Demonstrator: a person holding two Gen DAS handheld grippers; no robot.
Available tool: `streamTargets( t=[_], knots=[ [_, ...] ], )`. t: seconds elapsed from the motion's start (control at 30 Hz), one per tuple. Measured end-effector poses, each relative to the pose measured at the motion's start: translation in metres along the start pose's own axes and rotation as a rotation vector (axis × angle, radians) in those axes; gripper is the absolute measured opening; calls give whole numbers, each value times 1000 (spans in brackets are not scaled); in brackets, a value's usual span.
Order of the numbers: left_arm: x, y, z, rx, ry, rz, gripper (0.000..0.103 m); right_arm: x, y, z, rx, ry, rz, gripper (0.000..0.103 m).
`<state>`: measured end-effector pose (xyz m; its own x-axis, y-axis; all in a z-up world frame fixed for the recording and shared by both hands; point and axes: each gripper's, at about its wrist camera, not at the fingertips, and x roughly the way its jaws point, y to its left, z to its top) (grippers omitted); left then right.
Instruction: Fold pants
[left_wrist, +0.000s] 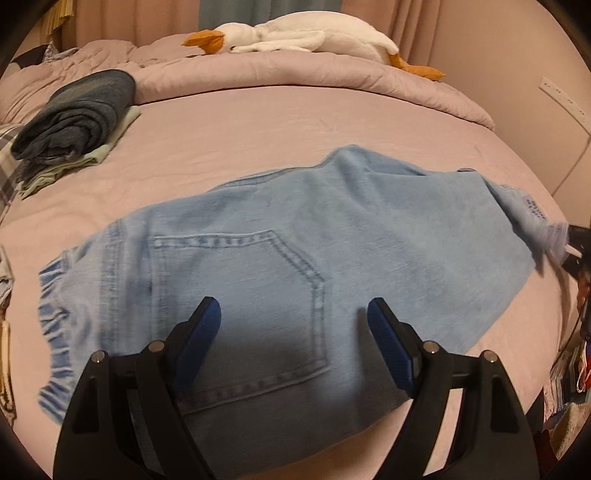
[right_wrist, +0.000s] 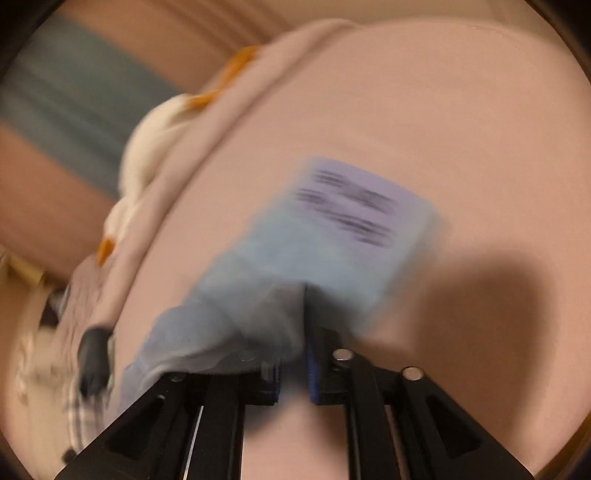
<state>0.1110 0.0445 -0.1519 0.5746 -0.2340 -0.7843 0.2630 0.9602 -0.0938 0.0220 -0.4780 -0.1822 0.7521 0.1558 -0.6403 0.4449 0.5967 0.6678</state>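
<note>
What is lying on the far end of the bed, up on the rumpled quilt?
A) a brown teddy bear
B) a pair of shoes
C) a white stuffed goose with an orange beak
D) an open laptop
C: a white plush goose with an orange beak and feet lies stretched along the quilt, beyond the light blue jeans.

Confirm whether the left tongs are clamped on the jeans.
No: the left tongs stand wide open above the jeans, gripping nothing.

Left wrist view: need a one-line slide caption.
Open left gripper hovers over the back pocket of light-blue jeans spread on a pink bed, folded clothes stacked beyond.
</note>
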Motion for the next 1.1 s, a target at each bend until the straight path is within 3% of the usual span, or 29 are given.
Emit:
streamTargets(
  t=[0.07, 0.17, 0.3, 0.47, 0.57, 0.6, 0.67, 0.73, 0.77, 0.83, 0.97, 1.03, 1.1],
  knots=[
    [-6, 7, -3, -18, -2, 7, 83, -7, -12, 0, 59, -33, 79, 16],
    [-9, 13, -4, -44, -1, 12, 83, -18, -2, 3, -63, -68, 7, 27],
    [-7, 9, -4, -45, -1, 39, 84, -14, 15, -17, -119, 70, 109, 29],
    [-5, 9, -2, -49, 4, 39, 86, 16, 47, -22, -128, 268, 355, 30],
    [-6, 9, -2, -50, 3, 42, 86, 34, 55, 9, -61, 206, 385, 34],
    [-5, 9, -2, -51, 4, 46, 86, 41, 56, 23, -39, 168, 371, 35],
    [-6, 8, -3, -53, 2, 49, 86, 44, 57, 50, -23, 93, 260, 35],
    [-4, 9, -4, -46, 2, 51, 87, 32, 61, 63, -59, 45, 270, 36],
    [-3, 8, -4, -42, 4, 53, 87, 22, 62, 67, -94, 16, 285, 40],
    [-2, 7, -4, -34, 7, 55, 89, 0, 65, 66, -211, -46, 211, 58],
    [-1, 6, -4, -38, 4, 51, 91, -18, 71, 55, -490, -42, 40, 60],
    [0, 6, -4, -33, 4, 51, 91, -17, 56, 58, -532, -35, -36, 60],
    [0, 6, -4, -26, 5, 56, 91, -6, 59, 59, -597, 14, -58, 60]
  ],
)
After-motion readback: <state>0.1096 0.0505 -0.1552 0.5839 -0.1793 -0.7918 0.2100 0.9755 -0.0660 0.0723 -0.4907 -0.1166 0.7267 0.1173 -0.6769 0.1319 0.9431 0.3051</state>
